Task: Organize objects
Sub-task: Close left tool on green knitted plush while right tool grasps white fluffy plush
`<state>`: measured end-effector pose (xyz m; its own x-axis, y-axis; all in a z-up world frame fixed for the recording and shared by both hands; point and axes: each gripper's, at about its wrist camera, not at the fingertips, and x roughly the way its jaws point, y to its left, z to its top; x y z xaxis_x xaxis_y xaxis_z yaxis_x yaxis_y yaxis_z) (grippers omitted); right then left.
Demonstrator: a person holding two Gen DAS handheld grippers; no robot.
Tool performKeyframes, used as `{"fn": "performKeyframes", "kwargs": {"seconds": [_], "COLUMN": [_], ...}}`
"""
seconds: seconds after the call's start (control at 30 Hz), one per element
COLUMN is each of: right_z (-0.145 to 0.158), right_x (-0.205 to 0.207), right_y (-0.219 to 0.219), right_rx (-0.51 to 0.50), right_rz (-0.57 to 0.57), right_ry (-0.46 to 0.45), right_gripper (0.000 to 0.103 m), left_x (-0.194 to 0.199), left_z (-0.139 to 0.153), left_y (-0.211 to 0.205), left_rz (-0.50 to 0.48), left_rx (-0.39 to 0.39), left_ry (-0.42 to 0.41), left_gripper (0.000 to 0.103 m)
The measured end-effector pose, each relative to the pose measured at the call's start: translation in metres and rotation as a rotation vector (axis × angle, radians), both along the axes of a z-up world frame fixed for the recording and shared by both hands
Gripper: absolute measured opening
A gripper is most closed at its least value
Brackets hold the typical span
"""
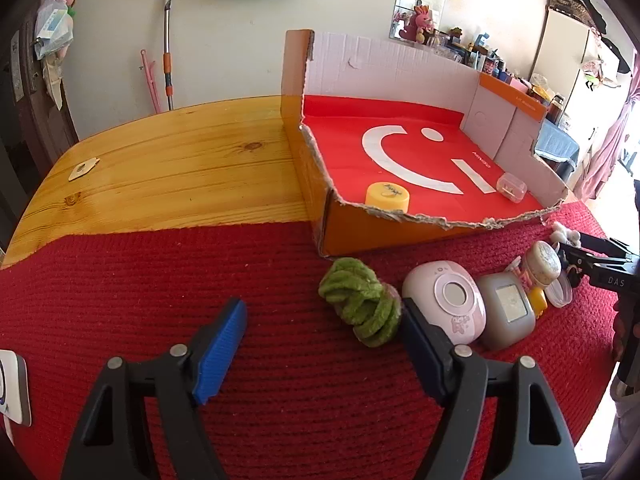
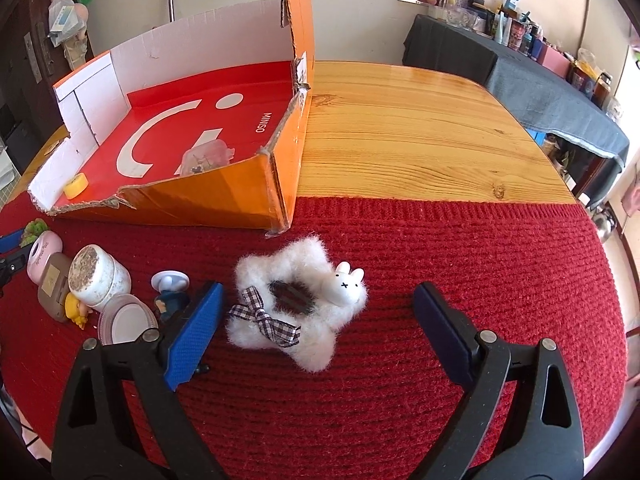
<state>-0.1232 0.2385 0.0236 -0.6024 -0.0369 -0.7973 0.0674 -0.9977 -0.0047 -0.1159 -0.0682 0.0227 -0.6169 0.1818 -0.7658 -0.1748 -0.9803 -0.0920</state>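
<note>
A green chenille scrunchie [image 1: 362, 304] lies on the red knitted mat [image 1: 140, 300], between the fingers of my left gripper [image 1: 324, 314]. It sits close against the right pad, well apart from the left one, and the jaws stand open. In the right wrist view a white fluffy star-shaped hair clip [image 2: 308, 312] with a rabbit and a checked bow lies between the fingers of my right gripper [image 2: 320, 296], which is open and not touching it. The torn orange box [image 1: 384, 236] with a red floor holds a yellow lid [image 1: 387, 196] and a clear case [image 1: 511, 187].
To the right of the scrunchie sit a pink device [image 1: 444, 304], a grey device [image 1: 506, 308] and a white jar [image 1: 542, 266]. In the right wrist view the jar [image 2: 98, 276], a pink compact [image 2: 128, 320] and a small figurine [image 2: 170, 290] lie left of the clip. Bare wooden table [image 2: 400, 140] flanks the box.
</note>
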Motion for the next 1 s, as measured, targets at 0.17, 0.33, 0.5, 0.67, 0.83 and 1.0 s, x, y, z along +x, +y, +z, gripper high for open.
{"fn": "performKeyframes", "kwargs": {"seconds": [0.17,0.33,0.5,0.67,0.83,1.0], "right_z": [0.001,0.003,0.010,0.025,0.039,0.042], "right_x": [0.005,0.010,0.014,0.021,0.028,0.030], "right_y": [-0.003,-0.006,0.001,0.006,0.004,-0.001], "right_rx": [0.001,0.009,-0.041,-0.069,-0.073,-0.070], "right_rz": [0.008,0.033,0.046,0.050,0.063,0.079], "right_ry": [0.018,0.032,0.038,0.070,0.102,0.106], "right_gripper": [0.072,0.054,0.053,0.053,0.053,0.053], "left_x": [0.001,0.001,0.004,0.010,0.019,0.023], "left_z": [0.001,0.002,0.004,0.012,0.022,0.027], "left_y": [0.008,0.012,0.012,0.008,0.009,0.010], "left_rz": [-0.042,-0.066,-0.064,-0.055,-0.062,-0.067], "left_rx": [-0.008,0.030,0.045,0.059,0.062,0.058], "left_ry": [0.010,0.006,0.012,0.034,0.061,0.076], "left_gripper": [0.055,0.031,0.025,0.025,0.025,0.025]}}
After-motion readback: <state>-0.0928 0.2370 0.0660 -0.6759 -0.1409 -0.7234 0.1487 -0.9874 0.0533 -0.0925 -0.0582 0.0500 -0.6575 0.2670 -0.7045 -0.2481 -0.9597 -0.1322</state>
